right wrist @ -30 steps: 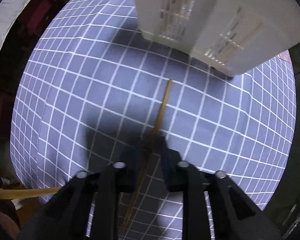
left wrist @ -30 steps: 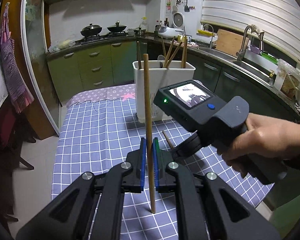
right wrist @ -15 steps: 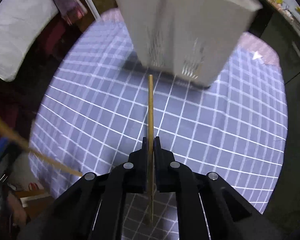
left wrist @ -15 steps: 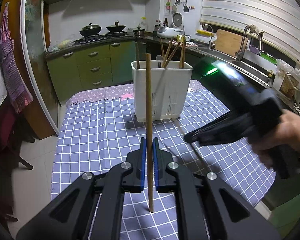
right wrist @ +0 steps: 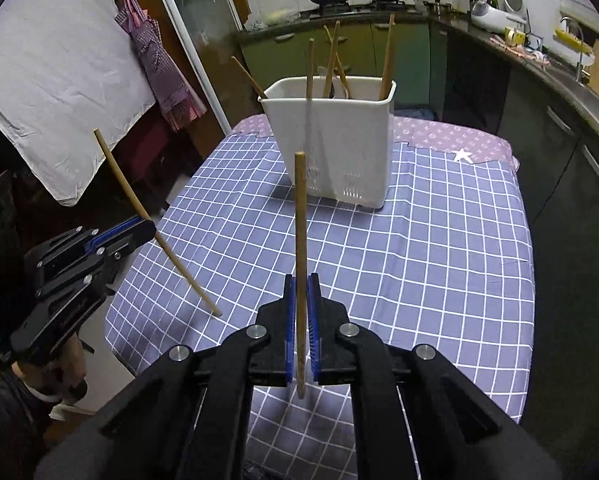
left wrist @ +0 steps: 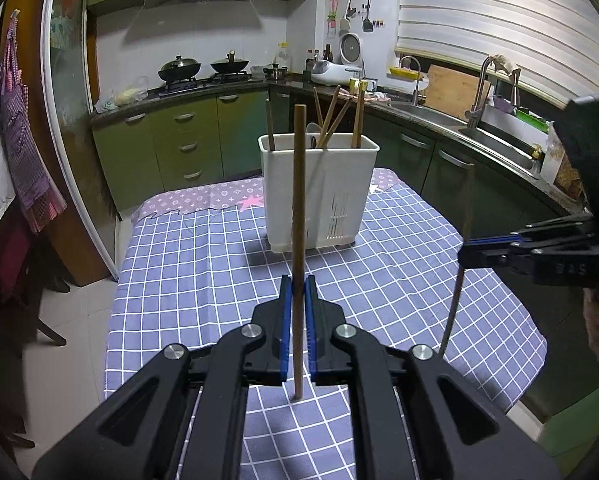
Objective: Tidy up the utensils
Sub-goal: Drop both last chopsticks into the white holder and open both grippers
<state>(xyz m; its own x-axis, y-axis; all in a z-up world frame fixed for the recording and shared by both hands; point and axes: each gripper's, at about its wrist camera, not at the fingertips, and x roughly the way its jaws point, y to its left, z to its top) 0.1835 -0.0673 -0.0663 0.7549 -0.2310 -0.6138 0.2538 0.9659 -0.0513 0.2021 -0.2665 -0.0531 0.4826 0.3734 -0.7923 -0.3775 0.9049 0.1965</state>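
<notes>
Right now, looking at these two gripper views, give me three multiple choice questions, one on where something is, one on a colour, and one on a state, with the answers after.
1. Where does the white utensil holder stand?
A. on the checked tablecloth
B. in the sink
C. on the floor

2. What colour are the pads of the left gripper?
A. red
B. blue
C. yellow

3. What is the right gripper doing?
A. open and empty
B. shut on a spoon
C. shut on a chopstick

Answers: 1 A, the holder's base rests on the cloth; 2 B, blue strips line both fingers; 3 C, the pads clamp the wooden stick, lifted clear of the table.
</notes>
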